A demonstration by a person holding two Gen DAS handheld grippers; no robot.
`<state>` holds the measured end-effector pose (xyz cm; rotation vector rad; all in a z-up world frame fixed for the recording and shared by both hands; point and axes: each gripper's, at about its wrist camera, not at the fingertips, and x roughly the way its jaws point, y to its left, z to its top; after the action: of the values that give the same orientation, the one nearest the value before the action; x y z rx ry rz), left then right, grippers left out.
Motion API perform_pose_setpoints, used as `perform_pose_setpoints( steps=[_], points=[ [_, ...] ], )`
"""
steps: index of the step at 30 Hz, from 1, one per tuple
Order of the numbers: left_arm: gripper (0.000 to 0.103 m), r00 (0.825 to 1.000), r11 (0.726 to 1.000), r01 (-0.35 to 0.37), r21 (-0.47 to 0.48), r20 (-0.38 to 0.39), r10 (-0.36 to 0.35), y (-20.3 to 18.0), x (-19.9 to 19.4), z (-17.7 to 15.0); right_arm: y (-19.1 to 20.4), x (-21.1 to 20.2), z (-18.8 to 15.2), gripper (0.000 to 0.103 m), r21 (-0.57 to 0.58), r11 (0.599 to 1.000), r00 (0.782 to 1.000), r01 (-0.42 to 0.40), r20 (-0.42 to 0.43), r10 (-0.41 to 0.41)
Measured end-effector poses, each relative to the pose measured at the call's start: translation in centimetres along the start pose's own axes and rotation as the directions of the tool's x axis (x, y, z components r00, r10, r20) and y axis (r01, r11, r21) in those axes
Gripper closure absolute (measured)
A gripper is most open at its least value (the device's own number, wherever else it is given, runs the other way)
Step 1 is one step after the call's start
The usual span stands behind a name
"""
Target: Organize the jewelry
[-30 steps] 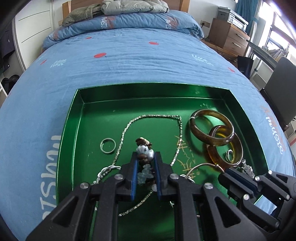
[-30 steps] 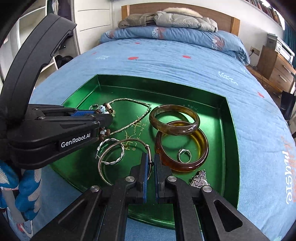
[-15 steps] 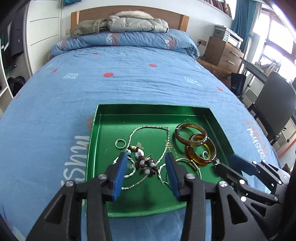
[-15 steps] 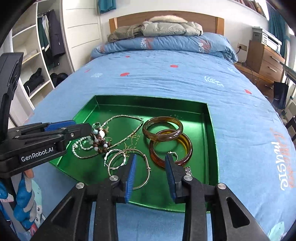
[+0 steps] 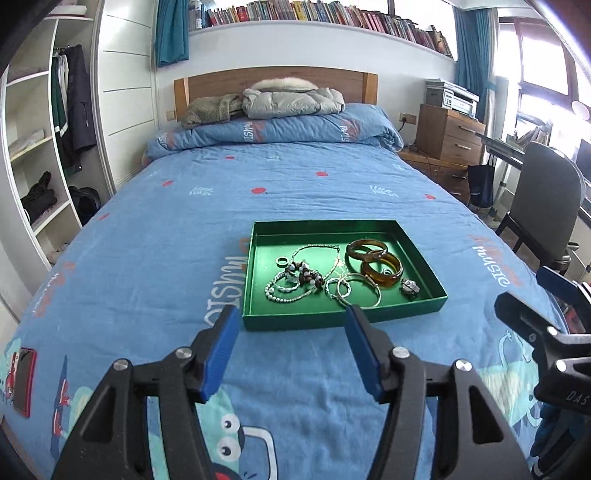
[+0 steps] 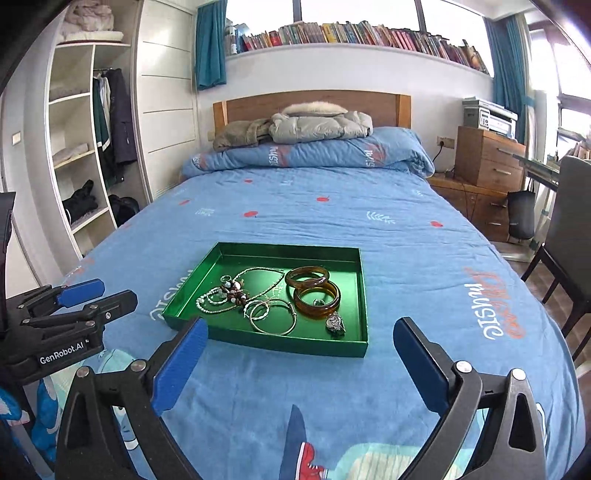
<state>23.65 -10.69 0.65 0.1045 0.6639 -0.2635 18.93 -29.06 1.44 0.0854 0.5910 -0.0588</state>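
All the jewelry lies in a green tray on the bed. Two brown bangles lean on each other at the right side of the tray, one overlapping the other. A small ring sits inside the nearer bangle. A thin silver hoop bracelet lies near the front, and a twisted silver ring-shaped bracelet overlaps it. A little silver lump of jewelry rests near the front right corner. On the left side is a beaded bracelet with brown and white beads, tangled up with a pearl string. A long silver chain necklace loops behind it. A plain ring lies alone near the left wall of the tray.

My left gripper is above the blue bedspread, on the near side of the tray. Its blue pads are wide apart and opening more, and nothing is between them. My right gripper is also on the near side of the tray. Its pads are very wide apart and opening too, and they hold nothing. Neither one touches the tray.

At the far end of the bed are a folded quilt and a grey puffy coat. A wooden dresser with a printer on top stands to the right. A shelf of books runs along the wall above the bed.
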Motion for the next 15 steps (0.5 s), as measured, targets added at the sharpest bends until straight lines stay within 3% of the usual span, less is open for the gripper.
perform_pose_setpoints(
  steps=[15],
  points=[
    [0.045, 0.986, 0.995, -0.092, 0.025, 0.139, 0.088, -2.4, -12.7, -3.0, -0.1, -11.6, -3.8, 0.0, 0.003, 1.0, 0.995, 0.02, 0.094, -0.02]
  ],
)
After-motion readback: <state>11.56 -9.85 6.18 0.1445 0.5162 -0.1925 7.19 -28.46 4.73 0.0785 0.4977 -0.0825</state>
